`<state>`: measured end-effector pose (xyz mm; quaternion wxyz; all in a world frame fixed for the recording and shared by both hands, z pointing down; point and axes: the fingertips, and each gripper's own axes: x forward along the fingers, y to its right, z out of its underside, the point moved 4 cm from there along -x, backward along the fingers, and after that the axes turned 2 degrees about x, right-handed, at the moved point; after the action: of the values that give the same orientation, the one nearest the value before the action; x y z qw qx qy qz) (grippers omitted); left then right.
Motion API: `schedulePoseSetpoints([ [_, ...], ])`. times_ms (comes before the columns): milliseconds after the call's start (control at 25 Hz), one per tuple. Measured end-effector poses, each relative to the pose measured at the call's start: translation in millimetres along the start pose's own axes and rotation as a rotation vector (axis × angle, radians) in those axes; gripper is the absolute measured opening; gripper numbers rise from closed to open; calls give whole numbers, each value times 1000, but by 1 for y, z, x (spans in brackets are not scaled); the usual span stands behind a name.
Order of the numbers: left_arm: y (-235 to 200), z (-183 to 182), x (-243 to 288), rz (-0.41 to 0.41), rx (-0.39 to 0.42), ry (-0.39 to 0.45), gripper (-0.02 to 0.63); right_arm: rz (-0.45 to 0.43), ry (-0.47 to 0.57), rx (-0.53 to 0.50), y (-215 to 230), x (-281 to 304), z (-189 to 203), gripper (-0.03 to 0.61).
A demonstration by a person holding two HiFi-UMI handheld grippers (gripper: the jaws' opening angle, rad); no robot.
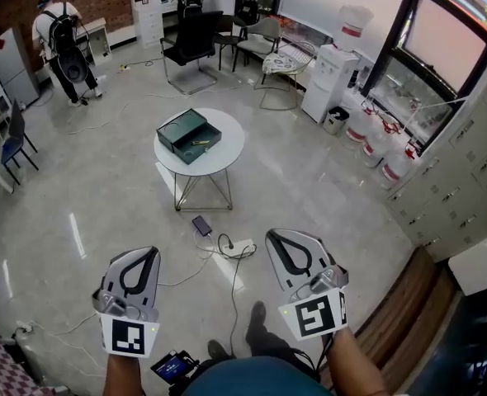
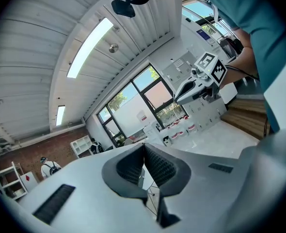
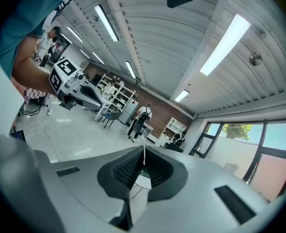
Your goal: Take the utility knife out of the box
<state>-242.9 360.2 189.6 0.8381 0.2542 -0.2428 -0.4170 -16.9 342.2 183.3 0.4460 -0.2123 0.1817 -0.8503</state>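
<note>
A slim yellowish utility knife (image 1: 200,143) lies in the open dark-green box (image 1: 180,127) on the round table (image 1: 228,141). It is well ahead of the left tool (image 1: 151,252) and right tool (image 1: 273,238), both closed on nothing.

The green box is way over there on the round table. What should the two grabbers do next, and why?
Probably the best move is to step toward the round table first. The open green box, with a small yellowish thing in it, likely the utility knife, sits across the floor, out of reach. The left gripper and right gripper are both shut and empty.
</note>
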Motion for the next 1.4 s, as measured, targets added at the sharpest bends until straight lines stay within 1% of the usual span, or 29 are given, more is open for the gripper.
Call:
schedulePoseSetpoints([
  [120,9,-4,1,-27,-3,-14,18,-32,27,-2,4,3,5,38],
  [240,13,17,32,-50,-17,-31,18,-64,37,-7,12,37,32,38],
  [320,11,30,45,-61,-21,-45,18,-83,48,-9,14,56,42,38],
  [440,9,32,43,-84,-18,-58,18,-113,65,-12,13,66,42,38],
  [600,8,36,35,-112,-26,-101,18,-146,91,-7,10,76,40,40],
  [760,6,36,37,-124,-19,-113,18,-167,111,1,12,86,42,38],
  [880,5,38,33,-129,-19,-116,18,-172,116,10,8,90,41,38],
  [1040,5,45,26,-109,-22,-117,18,-164,114,26,-1,88,38,38],
  [1120,2,47,33,-97,-16,-98,18,-142,103,30,2,86,42,38],
  [1280,9,49,65,-65,-18,-69,18,-119,64,30,16,90,67,38],
  [1400,4,49,67,-34,-16,-32,18,-89,38,31,14,83,61,38],
])
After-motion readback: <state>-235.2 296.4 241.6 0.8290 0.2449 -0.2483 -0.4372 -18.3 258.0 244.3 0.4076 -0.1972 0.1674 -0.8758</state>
